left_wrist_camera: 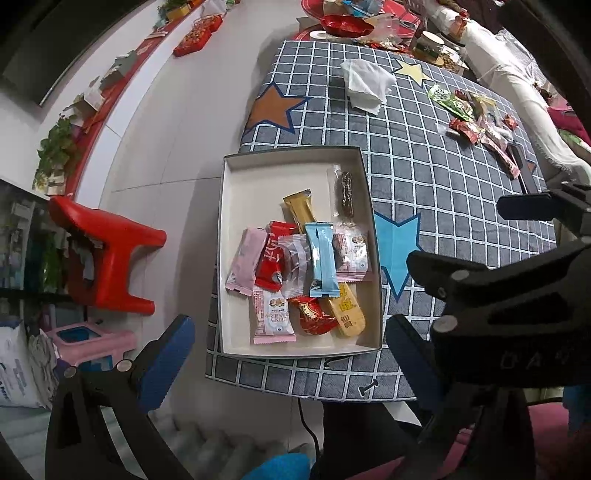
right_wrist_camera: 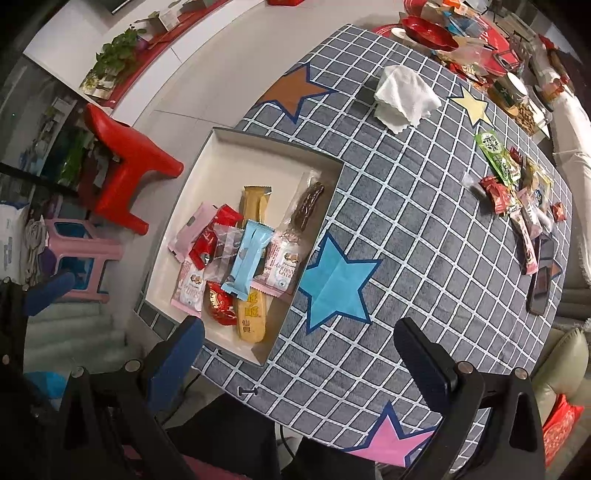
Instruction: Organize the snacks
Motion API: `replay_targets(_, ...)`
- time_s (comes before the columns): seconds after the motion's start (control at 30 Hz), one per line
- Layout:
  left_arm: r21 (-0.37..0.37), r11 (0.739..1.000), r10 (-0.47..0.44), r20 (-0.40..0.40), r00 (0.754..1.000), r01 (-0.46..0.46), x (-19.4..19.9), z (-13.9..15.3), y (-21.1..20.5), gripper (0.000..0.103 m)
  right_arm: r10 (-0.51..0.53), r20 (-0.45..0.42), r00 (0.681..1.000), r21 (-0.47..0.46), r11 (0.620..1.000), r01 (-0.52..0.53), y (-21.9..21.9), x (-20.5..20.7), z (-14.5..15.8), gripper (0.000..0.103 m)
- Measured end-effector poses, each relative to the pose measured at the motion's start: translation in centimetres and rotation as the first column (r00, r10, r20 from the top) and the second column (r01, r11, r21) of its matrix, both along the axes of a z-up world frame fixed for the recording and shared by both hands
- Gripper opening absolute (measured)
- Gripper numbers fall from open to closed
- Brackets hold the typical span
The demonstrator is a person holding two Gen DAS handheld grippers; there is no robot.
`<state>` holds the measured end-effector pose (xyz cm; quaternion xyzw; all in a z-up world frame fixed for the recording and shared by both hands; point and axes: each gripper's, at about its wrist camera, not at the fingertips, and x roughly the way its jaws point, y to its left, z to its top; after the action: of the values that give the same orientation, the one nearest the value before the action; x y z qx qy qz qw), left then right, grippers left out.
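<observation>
A white shallow box [left_wrist_camera: 295, 151] [right_wrist_camera: 273, 147] sits at the near left corner of the checked tablecloth. It holds several wrapped snacks, among them a light blue packet [left_wrist_camera: 323, 264] [right_wrist_camera: 249, 260], a yellow rice cracker [left_wrist_camera: 347, 310] [right_wrist_camera: 251, 314] and a gold bar [left_wrist_camera: 301, 210] [right_wrist_camera: 253, 203]. A pile of loose snacks [left_wrist_camera: 480, 122] [right_wrist_camera: 517, 192] lies at the far right of the table. My left gripper [left_wrist_camera: 291, 362] hangs open just before the box's near edge, holding nothing. Over the blue star, right of the box, my right gripper [right_wrist_camera: 299, 365] is open and holds nothing.
A crumpled white napkin [left_wrist_camera: 365, 85] [right_wrist_camera: 404, 96] lies mid-table at the back. A dark phone [right_wrist_camera: 541, 280] rests by the right edge. A red stool [left_wrist_camera: 107, 251] and a pink stool [left_wrist_camera: 92, 339] stand on the floor to the left. A red bowl [right_wrist_camera: 428, 35] and clutter crowd the far end.
</observation>
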<state>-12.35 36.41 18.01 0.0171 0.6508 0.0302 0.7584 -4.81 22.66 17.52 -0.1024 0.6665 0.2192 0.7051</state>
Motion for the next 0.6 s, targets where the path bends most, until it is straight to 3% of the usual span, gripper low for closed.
replay_targets(0.6,-0.029,0.999,0.025,0.009,1.0,-0.025,-0.21,0.04,-0.1,0.103,-0.003,-0.024,1.0,0.003,1.0,0.003,-0.22,0.16,-0.41,0.103)
